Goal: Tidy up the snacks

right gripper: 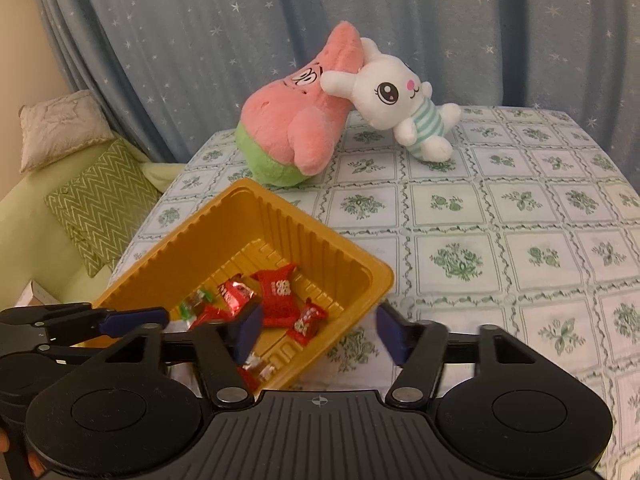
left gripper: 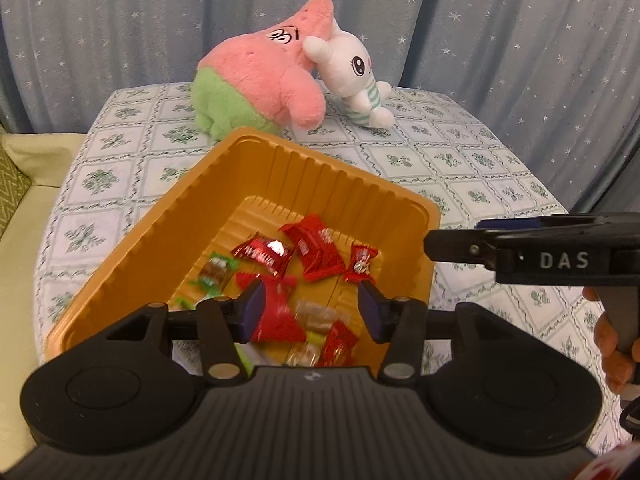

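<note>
- An orange plastic tray (left gripper: pixel 304 168) sits on the near left part of a table covered with a green-flowered tablecloth (left gripper: pixel 460 168); its ribbed walls are bare and its floor holds the snacks.
- In the tray lie several red-wrapped candies (left gripper: pixel 316 252), plus a green-and-brown wrapped candy (left gripper: pixel 216 274) toward its left side.
- The left gripper (left gripper: pixel 310 310) hangs over the near end of the tray, jaws parted. A blurred red packet (left gripper: pixel 276 312) sits between them against the left pad; whether that pad presses it I cannot tell, and the right pad is clear of it.
- The right gripper (right gripper: pixel 320 330) is near the tray's right corner, jaws spread wide and released, nothing between them; its left pad is over the tray, its right pad over the cloth.
- At the far side, a pink-and-green star plush (right gripper: pixel 296 120) leans against a white bunny plush (right gripper: pixel 400 96).
- A blue star-print curtain (right gripper: pixel 240 20) hangs behind; a sofa with a green zigzag cushion (right gripper: pixel 100 200) stands left.
</note>
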